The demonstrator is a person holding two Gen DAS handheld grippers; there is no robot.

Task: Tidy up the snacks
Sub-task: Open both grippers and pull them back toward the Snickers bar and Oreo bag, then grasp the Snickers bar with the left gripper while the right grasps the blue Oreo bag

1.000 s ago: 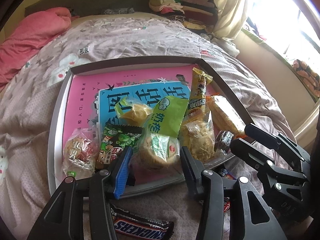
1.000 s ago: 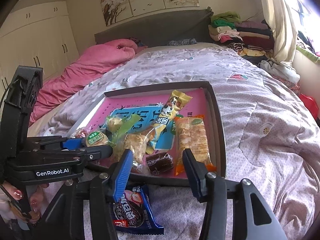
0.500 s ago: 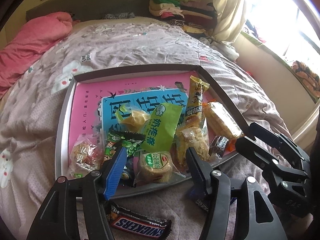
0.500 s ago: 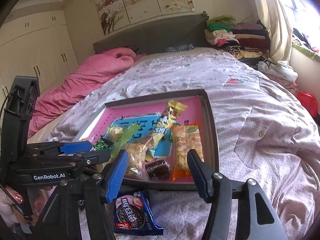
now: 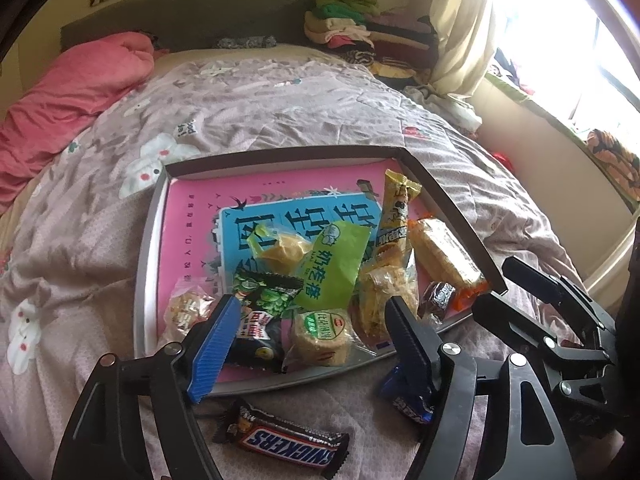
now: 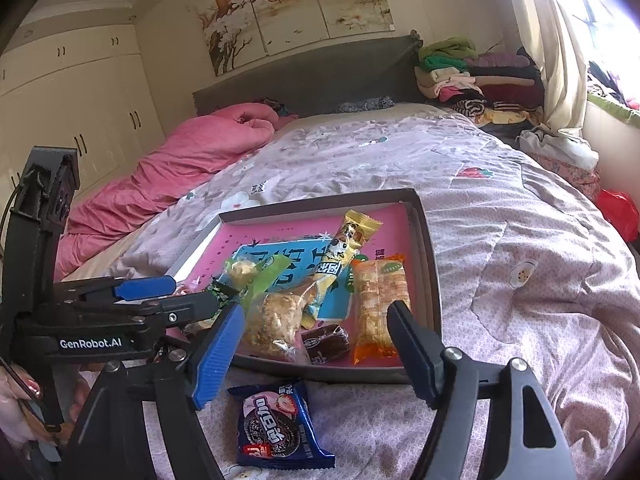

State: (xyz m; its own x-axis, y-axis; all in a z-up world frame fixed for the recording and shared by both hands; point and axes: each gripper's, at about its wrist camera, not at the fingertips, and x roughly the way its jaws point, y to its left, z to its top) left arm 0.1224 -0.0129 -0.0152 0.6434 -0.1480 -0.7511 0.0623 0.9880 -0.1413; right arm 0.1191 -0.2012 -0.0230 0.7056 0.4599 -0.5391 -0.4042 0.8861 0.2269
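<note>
Farther back — Snickers bar (image 5: 280,438) perhaps under left gripper (image 5: 310,334)

A pink-and-blue-lined tray (image 5: 154,240) sits on a mauve floral bedspread (image 5: 280,96); a brown Snickers bar (image 5: 286,442) and blue cookie packet (image 6: 276,428) lie alongside.

Tray's (image 5: 150,240) far half lies bare (near half snack-crowded (image 5: 320,280)).

Left gripper (image 5: 312,340) jaws spread, holding nothing; right gripper (image 6: 316,346) likewise, alongside.
</note>
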